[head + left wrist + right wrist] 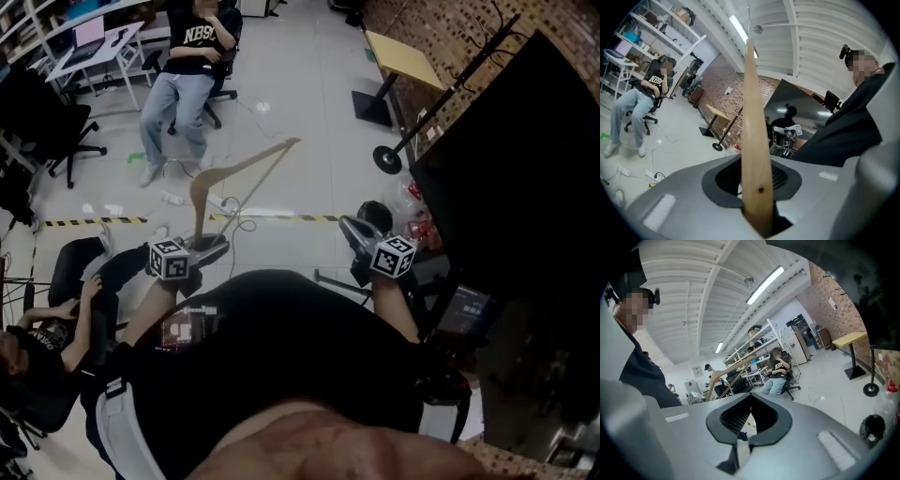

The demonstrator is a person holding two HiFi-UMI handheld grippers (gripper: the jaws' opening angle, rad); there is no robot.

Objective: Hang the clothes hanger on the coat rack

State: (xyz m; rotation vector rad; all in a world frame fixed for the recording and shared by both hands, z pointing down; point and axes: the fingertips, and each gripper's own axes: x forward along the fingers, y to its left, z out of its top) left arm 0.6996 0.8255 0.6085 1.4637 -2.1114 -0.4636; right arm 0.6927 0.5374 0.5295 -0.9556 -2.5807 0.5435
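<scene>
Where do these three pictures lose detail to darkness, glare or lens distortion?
Head view: the right side is nearly black around the dark panel, while the hanger reads clearly. Left gripper view: fisheye bending, dark corners, and the hanger in the left claw looks soft, being so close. Right gripper view: same bending; the ceiling lamp glares.

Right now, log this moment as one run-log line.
left gripper: shut on wooden hanger | right gripper: shut, empty | status: wooden hanger held in air, not yet hung
</scene>
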